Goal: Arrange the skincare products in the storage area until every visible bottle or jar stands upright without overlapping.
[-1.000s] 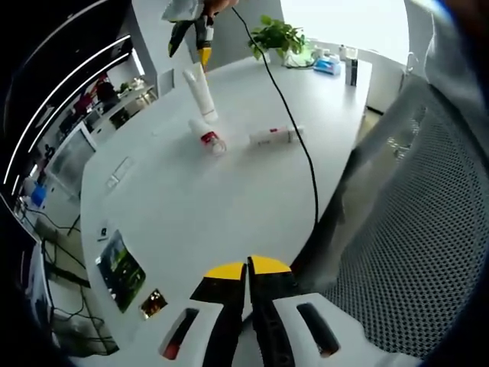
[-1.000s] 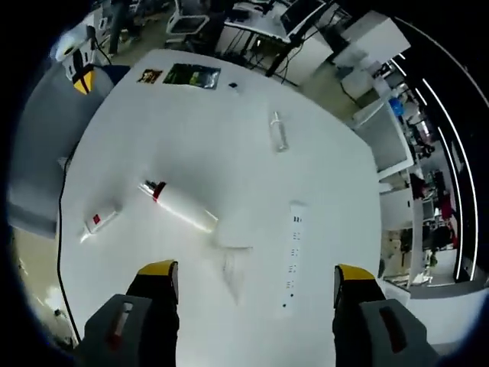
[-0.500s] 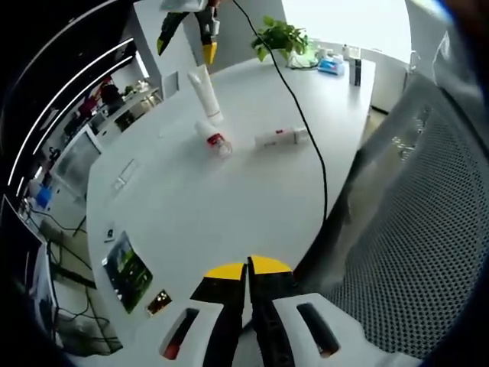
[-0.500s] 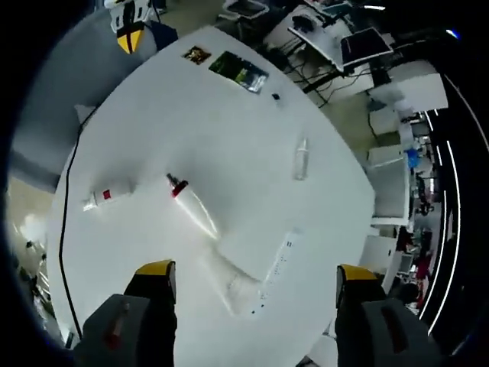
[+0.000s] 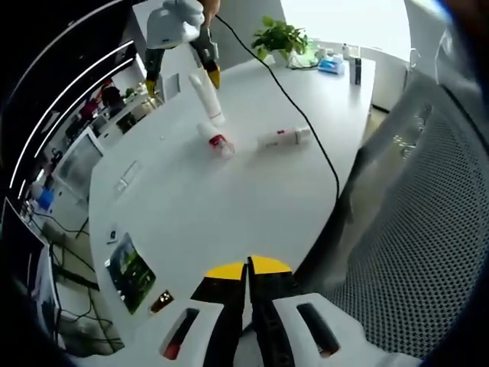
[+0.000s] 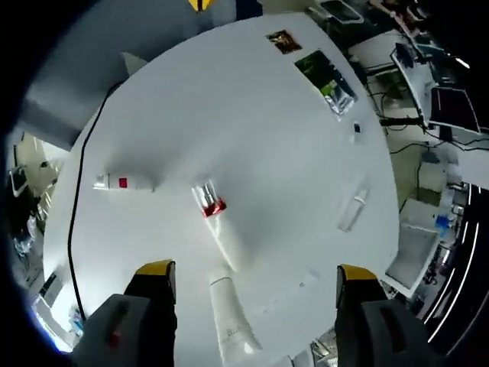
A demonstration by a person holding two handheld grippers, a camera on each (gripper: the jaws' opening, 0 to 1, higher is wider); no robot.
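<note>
1. Right gripper hangs above the white desk, jaws spread wide with nothing between them. Seen from the left gripper view, it hovers over the far tubes, yellow tips pointing down. Judged: lined up to take a tube and stand it up.
2. Left gripper sits at the near desk edge, jaws pressed together and empty. Judged: parked there out of the way while the other works.
3. Task items all lie flat on the desk: a white tube just below the right jaws; a tube with red collar beside it, near but whether touching cannot be told; a small tube with red label well apart to one side; a clear bottle well apart on the other.
4. Nothing stands upright yet; task looks barely begun.
5. Black cable trails across the desk near the red-label tube; a snag risk, judged.
6. Hard to read: tube labels too small. The white tube's lower end is cut off by the view's edge. A plant and small containers sit on the far desk end, contents unclear.
</note>
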